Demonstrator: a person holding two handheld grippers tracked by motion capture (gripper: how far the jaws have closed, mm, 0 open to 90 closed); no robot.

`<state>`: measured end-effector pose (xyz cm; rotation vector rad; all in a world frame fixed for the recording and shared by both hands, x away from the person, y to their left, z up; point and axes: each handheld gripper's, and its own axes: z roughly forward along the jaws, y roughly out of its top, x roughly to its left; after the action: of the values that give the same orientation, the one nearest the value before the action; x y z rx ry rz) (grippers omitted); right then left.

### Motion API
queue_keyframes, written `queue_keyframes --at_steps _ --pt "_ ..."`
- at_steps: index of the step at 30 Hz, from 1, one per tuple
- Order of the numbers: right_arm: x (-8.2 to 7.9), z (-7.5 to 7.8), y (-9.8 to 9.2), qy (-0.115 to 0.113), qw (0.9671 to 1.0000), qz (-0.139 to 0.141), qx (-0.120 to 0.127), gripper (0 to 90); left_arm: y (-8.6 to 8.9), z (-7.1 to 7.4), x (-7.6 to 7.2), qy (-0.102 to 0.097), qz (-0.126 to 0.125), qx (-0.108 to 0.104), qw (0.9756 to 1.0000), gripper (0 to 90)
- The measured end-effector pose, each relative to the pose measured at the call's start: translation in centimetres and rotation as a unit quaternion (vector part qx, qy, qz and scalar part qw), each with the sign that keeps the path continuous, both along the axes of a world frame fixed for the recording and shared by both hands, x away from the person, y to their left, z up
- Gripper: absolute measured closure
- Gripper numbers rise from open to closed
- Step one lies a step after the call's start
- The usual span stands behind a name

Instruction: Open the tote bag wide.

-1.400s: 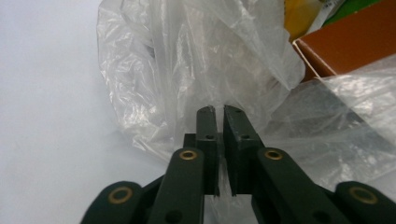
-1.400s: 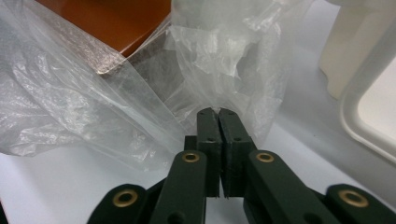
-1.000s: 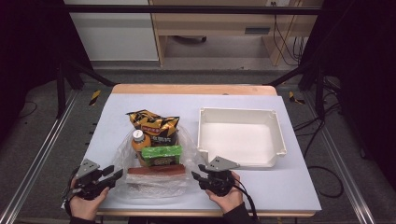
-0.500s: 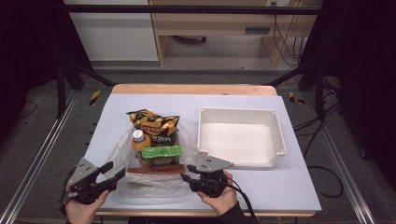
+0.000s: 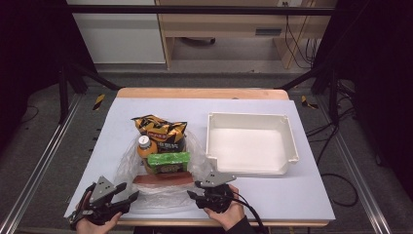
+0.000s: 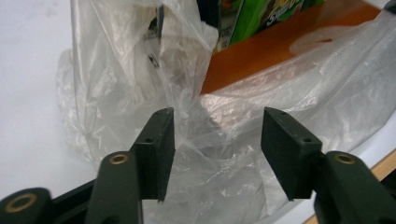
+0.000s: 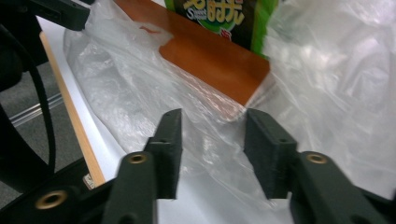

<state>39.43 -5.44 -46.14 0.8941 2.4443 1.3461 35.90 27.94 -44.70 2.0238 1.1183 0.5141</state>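
A clear plastic bag (image 5: 125,169) lies at the table's front middle. It holds an orange chip bag (image 5: 158,129), a bottle (image 5: 145,146), a green packet (image 5: 168,160) and a red-brown box (image 5: 163,179). My left gripper (image 5: 129,196) sits at the bag's front-left corner. Its jaws have just been opening a little, and loose film (image 6: 224,154) lies between them unpinched (image 6: 217,135). My right gripper (image 5: 193,193) is at the bag's front-right, open (image 7: 212,140). It points at the box's end (image 7: 210,56), with film beneath and in front of it.
An empty white tray (image 5: 251,118) stands right of the bag. The table's wooden front edge (image 7: 74,130) runs close under both grippers. Bare table surface (image 5: 292,195) lies in front of the tray. The left gripper (image 7: 51,14) appears beyond the bag in the right gripper view.
My right gripper has slid left toward the bag's front-right corner. My left gripper has edged right, closer to the bag. The bag and its contents have stayed put.
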Motion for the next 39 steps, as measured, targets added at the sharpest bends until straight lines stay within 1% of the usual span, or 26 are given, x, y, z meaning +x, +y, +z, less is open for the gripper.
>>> queue_keyframes --at_steps 1,2,3,4,7,8,10,11,14,16,17,18,20,22,25,26,27,28,29,30,33,34,35,36,38,39 --pt "0.0 0.0 0.0 0.000 1.0000 0.000 0.000 60.1 0.0 0.0 0.0 0.000 0.000 0.000 1.0000 49.6" --pt "0.0 0.0 -0.1 0.001 1.0000 -0.001 -0.001 63.3 0.0 -0.2 0.0 0.005 -0.002 0.000 1.0000 49.6" --pt "0.0 -0.1 -0.1 0.002 1.0000 -0.001 -0.003 66.3 -0.1 -0.3 0.0 0.009 -0.004 -0.002 0.9999 53.7" --pt "0.0 -0.1 -0.2 0.007 0.9999 -0.001 -0.008 72.8 -0.1 -0.3 0.0 0.019 -0.008 0.004 0.9998 62.5" --pt "-0.1 -0.1 -0.5 0.014 0.9998 0.005 -0.014 86.6 -0.1 -0.6 0.0 0.032 -0.002 0.012 0.9994 72.6" --pt "-0.1 -0.2 -0.6 0.021 0.9997 0.012 -0.008 88.3 -0.1 -0.7 0.0 0.038 -0.003 0.013 0.9992 74.8" --pt "-0.2 -0.2 -0.5 0.024 0.9995 0.016 -0.011 89.6 -0.1 -0.8 0.1 0.046 -0.003 0.013 0.9988 80.0" --pt "-0.3 -0.5 -0.2 0.028 0.9991 0.023 -0.021 90.0 -0.2 -1.2 0.2 0.057 -0.003 0.022 0.9981 82.1" --pt "-0.2 -1.3 0.2 0.036 0.9986 0.021 -0.034 90.0 -0.5 -2.1 0.6 0.081 -0.006 0.041 0.9958 84.4" --pt "-0.1 -1.7 0.3 0.038 0.9983 0.020 -0.039 90.0 -0.6 -2.3 0.7 0.079 -0.004 0.037 0.9961 84.6" --pt "0.1 -2.5 0.2 0.052 0.9979 0.012 -0.037 90.0 -0.4 -2.3 0.8 0.086 -0.004 0.029 0.9958 84.6" --pt "0.2 -2.7 0.1 0.058 0.9980 0.009 -0.024 89.9 -0.3 -2.3 0.8 0.087 -0.004 0.027 0.9959 84.3" --pt "0.4 -2.7 -0.1 0.065 0.9977 0.007 -0.019 88.7 -0.3 -2.3 0.8 0.082 -0.002 0.023 0.9964 81.7" --pt "0.2 -2.7 0.0 0.062 0.9979 0.008 -0.019 84.3 -0.3 -2.3 0.8 0.077 0.001 0.027 0.9966 70.5" --pt "0.0 -2.4 -0.1 0.049 0.9986 0.015 -0.013 77.8 0.0 -1.9 0.5 0.061 -0.007 0.015 0.9980 57.2" --pt "0.0 -2.4 -0.1 0.049 0.9986 0.015 -0.013 77.8 0.0 -1.9 0.5 0.061 -0.007 0.015 0.9980 51.4" --pt "-0.2 -2.0 -0.4 0.040 0.9991 0.015 -0.002 74.3 0.1 -1.8 0.4 0.053 -0.005 0.004 0.9986 44.8" --pt "-0.2 -2.0 -0.4 0.040 0.9991 0.015 -0.002 74.3 0.2 -1.6 0.4 0.046 -0.004 -0.002 0.9989 44.8" --pt "-0.3 -1.3 -0.8 0.027 0.9995 0.015 0.011 71.9 0.5 -1.1 0.2 0.035 -0.007 -0.019 0.9992 38.4" --pt "-0.4 -0.9 -0.9 0.019 0.9996 0.013 0.018 71.2 0.5 -0.9 0.1 0.027 -0.007 -0.026 0.9993 35.4" --pt "-0.5 0.4 -1.5 -0.004 0.9992 0.008 0.038 69.3 0.4 0.1 -0.1 0.002 -0.012 -0.035 0.9993 30.0" --pt "-0.5 0.4 -1.5 -0.004 0.9992 0.008 0.038 69.3 0.4 0.1 -0.1 0.002 -0.012 -0.035 0.9993 29.1" --pt "-0.5 0.8 -1.6 -0.010 0.9990 0.006 0.044 68.8 0.3 0.5 -0.1 -0.006 -0.016 -0.037 0.9992 29.1" --pt "-0.4 1.7 -1.9 -0.026 0.9981 0.000 0.055 67.8 0.0 1.4 -0.2 -0.025 -0.018 -0.043 0.9986 28.7" --pt "-0.2 2.4 -2.2 -0.040 0.9970 -0.007 0.066 65.8 -0.1 2.2 0.0 -0.038 -0.022 -0.046 0.9980 28.6" --pt "-0.1 2.7 -2.4 -0.046 0.9965 -0.012 0.069 64.8 -0.1 2.2 0.0 -0.038 -0.022 -0.046 0.9980 28.6"
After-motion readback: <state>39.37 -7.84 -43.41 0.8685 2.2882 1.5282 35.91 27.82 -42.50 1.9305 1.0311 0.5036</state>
